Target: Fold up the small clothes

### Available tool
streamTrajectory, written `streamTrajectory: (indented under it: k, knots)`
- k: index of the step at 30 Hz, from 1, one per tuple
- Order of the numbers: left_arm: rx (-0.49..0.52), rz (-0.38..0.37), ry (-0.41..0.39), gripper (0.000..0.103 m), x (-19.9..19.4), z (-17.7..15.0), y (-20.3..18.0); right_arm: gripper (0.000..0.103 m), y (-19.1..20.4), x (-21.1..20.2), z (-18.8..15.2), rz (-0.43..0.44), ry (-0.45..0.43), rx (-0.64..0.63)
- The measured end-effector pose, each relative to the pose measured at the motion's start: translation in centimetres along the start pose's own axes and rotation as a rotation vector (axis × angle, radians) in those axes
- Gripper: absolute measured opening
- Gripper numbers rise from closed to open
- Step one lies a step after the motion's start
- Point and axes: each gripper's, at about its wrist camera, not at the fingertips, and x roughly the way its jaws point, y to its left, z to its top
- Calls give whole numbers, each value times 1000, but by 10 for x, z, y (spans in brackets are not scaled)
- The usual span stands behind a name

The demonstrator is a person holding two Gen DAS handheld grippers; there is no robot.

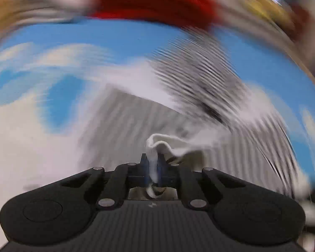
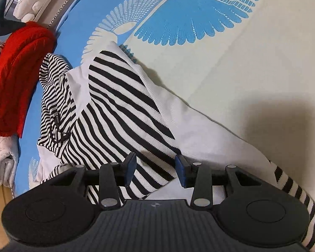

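My left tongs (image 1: 154, 168) are clenched on a white ribbed hem of the black-and-white striped knit garment (image 1: 191, 84); the cloth bunches into a soft loop just above the blue pads and trails off ahead and to the right, though the blur in that view hides most else. My right tongs (image 2: 155, 169) stand released, the pads well apart, hovering over a flat striped panel of the same garment (image 2: 119, 109) with nothing gripped between them. The garment lies directly ahead of and under my right tongs, spread partly folded on the cream and blue feather-patterned bedspread (image 2: 231, 67).

I judge I am mid-fold, the left side carrying an edge across. Next, the right tongs need to pin or pinch the panel beneath them so the fold lands square.

The knit is ribbed, limp and stretchy. Off to the left of my right tongs sits a thick red knitted piece (image 2: 16, 73) above pale folded cloth (image 2: 2, 159).
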Motion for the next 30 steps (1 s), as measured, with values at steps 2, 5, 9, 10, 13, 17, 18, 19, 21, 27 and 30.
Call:
streamTrajectory:
  k: [2, 5, 9, 10, 13, 17, 18, 19, 21, 27, 30]
  knots:
    - [-165, 75, -16, 16, -7, 7, 44, 42, -1, -1, -1, -4, -5, 14]
    - [-284, 109, 65, 16, 1, 12, 84, 42, -4, -4, -1, -9, -22, 47]
    - [-288, 43, 85, 16, 2, 18, 99, 42, -1, -10, -6, -53, -71, 49]
    - [-277, 4, 94, 16, 3, 19, 96, 42, 2, -13, -7, -66, -85, 41]
    - [-255, -129, 146, 16, 11, 19, 89, 44, 17, -23, -15, -84, -151, -17]
    - [-227, -144, 284, 19, 41, 9, 83, 45, 28, -19, -16, -29, -173, -88]
    - [-217, -90, 313, 20, 46, 5, 85, 45, 26, -13, -15, -50, -160, -80]
    - [-214, -74, 316, 21, 47, 4, 86, 44, 20, -8, -13, -85, -144, -53]
    - [-208, -73, 305, 20, 41, 9, 83, 40, 8, -3, -11, -126, -127, 5]
    - [-110, -83, 179, 21, 24, 21, 66, 50, 44, -21, -17, -97, -239, -193]
    - [-180, -74, 293, 21, 44, 14, 75, 51, 36, -9, -13, -100, -184, -162]
